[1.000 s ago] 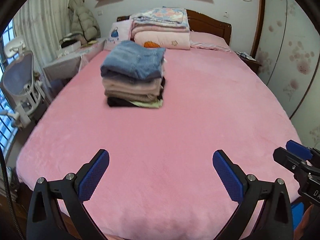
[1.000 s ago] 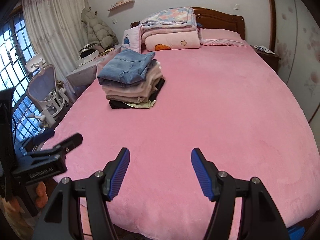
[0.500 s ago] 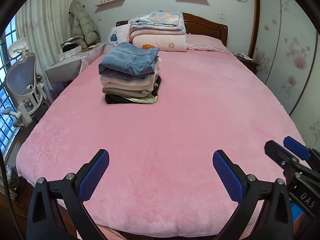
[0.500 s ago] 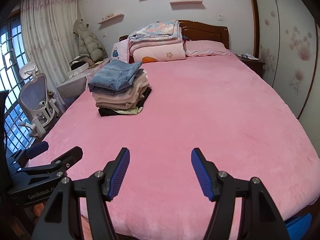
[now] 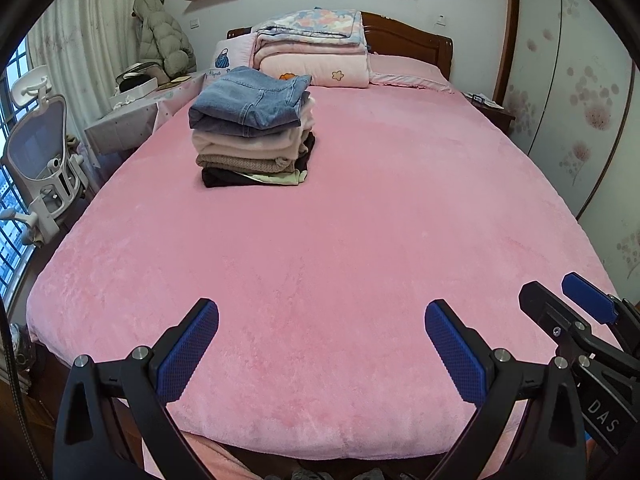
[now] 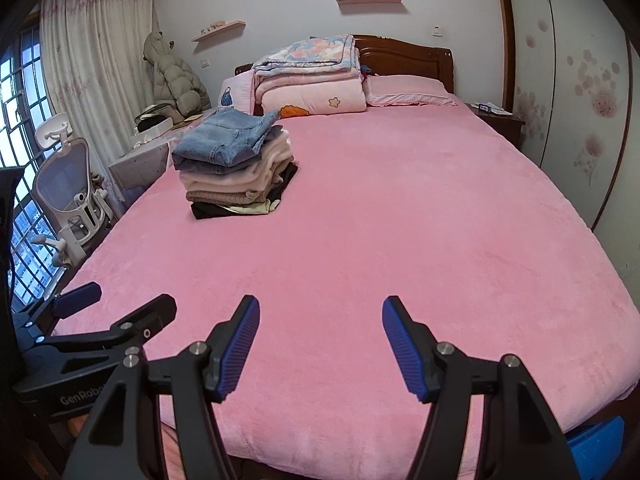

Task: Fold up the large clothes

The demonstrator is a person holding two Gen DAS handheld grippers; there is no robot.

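Left wrist view shows the left gripper [image 5: 321, 338] hanging over the near edge of the pink bed [image 5: 360, 208] with its fingers [image 5: 188, 348] spread wide and nothing between them; the right gripper [image 6: 321, 340] is likewise wide and empty in its own view, and the two sit near each other at the foot of the bed. The only clothes in sight are a stack of folded garments [image 5: 252, 128] well apart from both grippers, toward the left side near the folded quilts [image 5: 312, 52], with a pair of jeans [image 5: 250, 98] on top. No unfolded garment shows on the bed, so the task looks either finished or waiting on a new piece from outside the pictures. The main risk, as I judge it, lies in the stack: it is tall, soft and a little uneven, so adding another bulky garment off-centre, or brushing it in passing, could tip the upper layers and undo the folds.
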